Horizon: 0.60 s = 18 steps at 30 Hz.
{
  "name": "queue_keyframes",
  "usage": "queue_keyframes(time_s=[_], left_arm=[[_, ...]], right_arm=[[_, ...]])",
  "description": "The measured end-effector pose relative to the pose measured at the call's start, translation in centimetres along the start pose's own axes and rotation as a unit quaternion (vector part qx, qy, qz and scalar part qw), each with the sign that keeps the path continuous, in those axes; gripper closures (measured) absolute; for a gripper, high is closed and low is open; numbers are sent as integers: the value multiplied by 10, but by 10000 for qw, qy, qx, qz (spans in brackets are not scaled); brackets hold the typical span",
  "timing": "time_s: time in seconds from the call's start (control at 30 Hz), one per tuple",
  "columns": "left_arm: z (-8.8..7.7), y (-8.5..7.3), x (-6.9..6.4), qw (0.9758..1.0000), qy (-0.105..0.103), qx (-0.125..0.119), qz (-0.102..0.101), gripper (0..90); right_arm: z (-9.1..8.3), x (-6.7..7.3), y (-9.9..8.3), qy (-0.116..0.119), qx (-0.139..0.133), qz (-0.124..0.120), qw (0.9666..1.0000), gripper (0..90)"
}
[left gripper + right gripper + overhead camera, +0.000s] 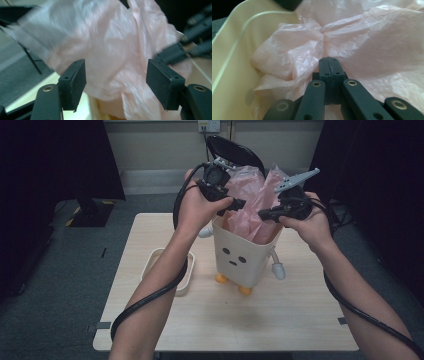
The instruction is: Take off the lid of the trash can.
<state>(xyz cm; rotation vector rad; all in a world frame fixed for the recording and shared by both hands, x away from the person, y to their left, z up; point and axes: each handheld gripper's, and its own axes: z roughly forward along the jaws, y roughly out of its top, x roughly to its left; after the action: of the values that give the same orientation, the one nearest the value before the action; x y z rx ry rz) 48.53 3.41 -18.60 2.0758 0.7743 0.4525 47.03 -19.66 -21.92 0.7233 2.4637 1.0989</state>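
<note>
Principally: one pink plastic bag (252,202), thin crinkled film, standing up out of the cream face-printed bin (239,257) at the middle of the table (300,320), its upper part bunched and rising above the rim.

Handling, as judged: very light, limp, no stiffness of its own; slippery between hard pads and liable to tear or stretch if dragged against the bin wall. Best taken at a gathered fold or along the free top edge, where several layers give the pads something to bite on; a single flat layer would likely slide out.

Left gripper (116,82): jaws spread wide, nothing pressed between them, the film just beyond the pads; held at the bag's left side above the rim.

Right gripper (329,66): jaws fully closed, pads together at a crease of the film inside the bin; whether a layer is pinched cannot be told.

Adjacent: shallow cream tray (152,262), left of the bin.
</note>
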Motion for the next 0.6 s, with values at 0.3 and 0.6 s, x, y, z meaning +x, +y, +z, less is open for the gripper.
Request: queue_keyframes(time_s=[0.3,0.6], left_arm=[[38,8,-6,9961,13,878,-68,835],[31,1,7,9917,-110,1269,-180,900]], right_arm=[[-8,3,-2,-288,-197,21,9994,578],[-34,-44,-6,-1196,-442,1213,9844,284]])
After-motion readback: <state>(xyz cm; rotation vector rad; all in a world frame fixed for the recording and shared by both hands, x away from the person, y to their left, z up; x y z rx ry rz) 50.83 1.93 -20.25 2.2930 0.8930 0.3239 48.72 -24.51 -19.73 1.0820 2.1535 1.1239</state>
